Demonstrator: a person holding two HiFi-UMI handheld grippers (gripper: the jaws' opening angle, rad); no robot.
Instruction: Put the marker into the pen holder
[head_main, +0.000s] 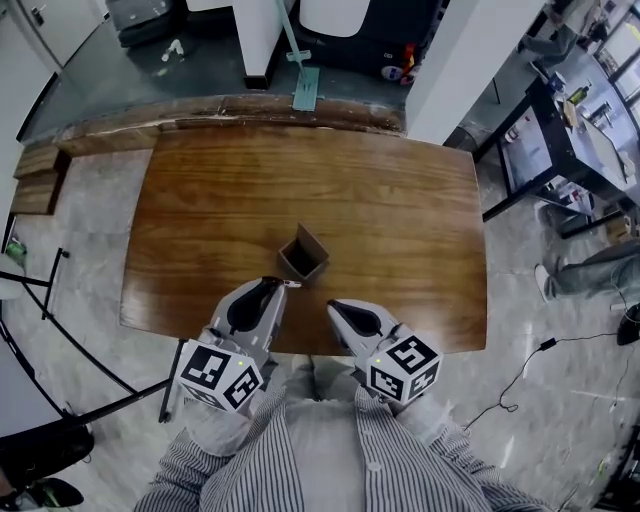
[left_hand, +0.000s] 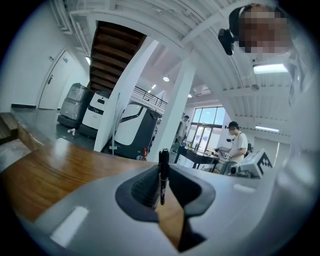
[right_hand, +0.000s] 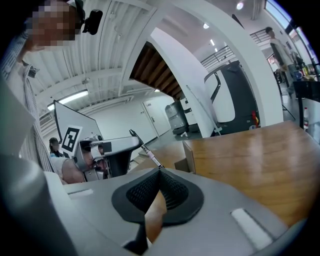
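The broad, glossy brown wooden surface (head_main: 200, 220) carries a small, square, brown pen holder (head_main: 292, 266), standing upright with its mouth open to take the pen. Just on the person's side of the holder, the left claw (head_main: 272, 289) is part-closed on a slim black marker (left_hand: 163, 165), which is clamped crosswise with one end jutting toward the holder, probably so it can be tipped in. The right claw (head_main: 336, 309) waits beside the holder on the other side with its jaws together on nothing, apparently unneeded.
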